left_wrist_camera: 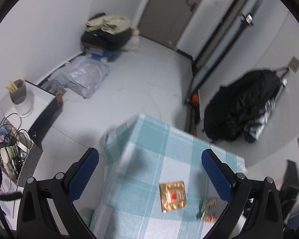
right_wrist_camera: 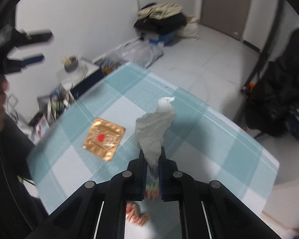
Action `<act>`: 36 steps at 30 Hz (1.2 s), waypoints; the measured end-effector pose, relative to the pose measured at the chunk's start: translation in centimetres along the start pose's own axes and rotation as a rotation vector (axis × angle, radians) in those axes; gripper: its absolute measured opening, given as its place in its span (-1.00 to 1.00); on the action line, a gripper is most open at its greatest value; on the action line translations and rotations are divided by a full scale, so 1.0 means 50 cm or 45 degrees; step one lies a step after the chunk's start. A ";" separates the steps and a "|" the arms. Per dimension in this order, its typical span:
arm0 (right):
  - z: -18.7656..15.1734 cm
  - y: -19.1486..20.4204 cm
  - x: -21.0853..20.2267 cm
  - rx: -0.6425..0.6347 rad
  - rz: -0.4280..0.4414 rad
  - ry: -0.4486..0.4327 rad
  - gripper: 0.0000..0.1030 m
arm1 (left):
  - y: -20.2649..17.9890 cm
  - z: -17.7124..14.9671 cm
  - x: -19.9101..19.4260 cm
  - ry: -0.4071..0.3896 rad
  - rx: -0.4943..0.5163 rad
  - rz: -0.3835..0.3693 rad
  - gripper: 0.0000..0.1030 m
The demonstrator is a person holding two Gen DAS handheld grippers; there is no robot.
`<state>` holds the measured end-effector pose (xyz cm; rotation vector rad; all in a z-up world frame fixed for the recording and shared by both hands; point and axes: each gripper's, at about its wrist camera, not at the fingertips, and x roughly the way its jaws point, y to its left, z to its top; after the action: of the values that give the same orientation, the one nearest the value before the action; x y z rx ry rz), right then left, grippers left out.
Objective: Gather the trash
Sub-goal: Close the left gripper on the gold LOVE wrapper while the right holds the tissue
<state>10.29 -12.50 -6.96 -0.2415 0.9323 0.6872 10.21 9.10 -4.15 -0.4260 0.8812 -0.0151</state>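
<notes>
A small table under a teal-and-white checked cloth [right_wrist_camera: 189, 119] stands on a pale tiled floor [left_wrist_camera: 141, 83] in a white-walled room with a grey door [left_wrist_camera: 165, 10] at the far side. Beyond the table's far edge, ahead of both claws, lie a heap of dark and beige clothes on a blue box [left_wrist_camera: 107, 33], a grey plastic bag [left_wrist_camera: 83, 77] and a low side unit with a cup of sticks [left_wrist_camera: 19, 93]; a black coat [left_wrist_camera: 243, 107] is bunched up off to the right. The right gripper [right_wrist_camera: 152, 159] is clamped on a crumpled white tissue [right_wrist_camera: 155, 123], which stands up out of its blue pads clear of the cloth. A gold foil packet [right_wrist_camera: 103, 137] lies flat on the cloth ahead and left of that claw. The left gripper [left_wrist_camera: 149, 169] stands wide apart with nothing between its fingers; the same packet lies between and just short of them, and a small red-and-green wrapper [left_wrist_camera: 208, 209] rests near its right finger. Both views are smeared, so the packet's print is unreadable. Under the right claw the wrapper shows only as a red-and-white blur, partly hidden by the jaws. Only the right view shows the tissue, the left claw and a dark sleeve [right_wrist_camera: 12, 159]; only the left view shows the wrapper whole.
</notes>
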 end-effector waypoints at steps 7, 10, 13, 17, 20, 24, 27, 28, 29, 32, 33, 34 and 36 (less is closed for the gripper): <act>-0.085 0.018 -0.065 0.132 -0.073 -0.114 -0.83 | -0.044 -0.049 0.040 0.121 0.181 0.027 0.96; -0.114 0.027 -0.068 0.158 -0.115 -0.133 -0.83 | -0.064 -0.067 0.065 0.192 0.269 0.007 0.96; -0.124 0.022 -0.077 0.207 -0.091 -0.149 -0.83 | -0.085 -0.080 0.091 0.249 0.361 0.045 0.96; -0.137 0.010 -0.095 0.253 -0.078 -0.195 -0.83 | -0.105 -0.107 0.115 0.279 0.460 0.110 0.96; -0.154 -0.010 -0.094 0.317 -0.054 -0.194 -0.83 | -0.112 -0.128 0.138 0.305 0.515 0.151 0.95; -0.160 -0.024 -0.108 0.344 -0.067 -0.225 -0.83 | -0.115 -0.148 0.162 0.352 0.577 0.230 0.95; -0.167 -0.030 -0.117 0.356 -0.077 -0.235 -0.83 | -0.111 -0.150 0.176 0.401 0.569 0.225 0.94; -0.169 -0.033 -0.118 0.360 -0.080 -0.233 -0.83 | -0.112 -0.152 0.179 0.410 0.573 0.229 0.93; -0.169 -0.036 -0.119 0.361 -0.082 -0.231 -0.83 | -0.115 -0.151 0.175 0.387 0.585 0.225 0.89; -0.176 -0.041 -0.124 0.375 -0.071 -0.236 -0.83 | -0.116 -0.142 0.172 0.395 0.584 0.215 0.86; -0.177 -0.041 -0.126 0.378 -0.065 -0.238 -0.82 | -0.117 -0.142 0.171 0.393 0.585 0.216 0.85; -0.179 -0.040 -0.128 0.376 -0.060 -0.241 -0.83 | -0.119 -0.143 0.170 0.391 0.583 0.220 0.82; -0.180 -0.037 -0.131 0.369 -0.060 -0.248 -0.82 | -0.120 -0.143 0.161 0.382 0.593 0.212 0.71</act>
<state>2.91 -21.03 -7.19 0.0600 0.8245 0.5143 10.97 -0.43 -11.95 0.0903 1.1692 -0.1316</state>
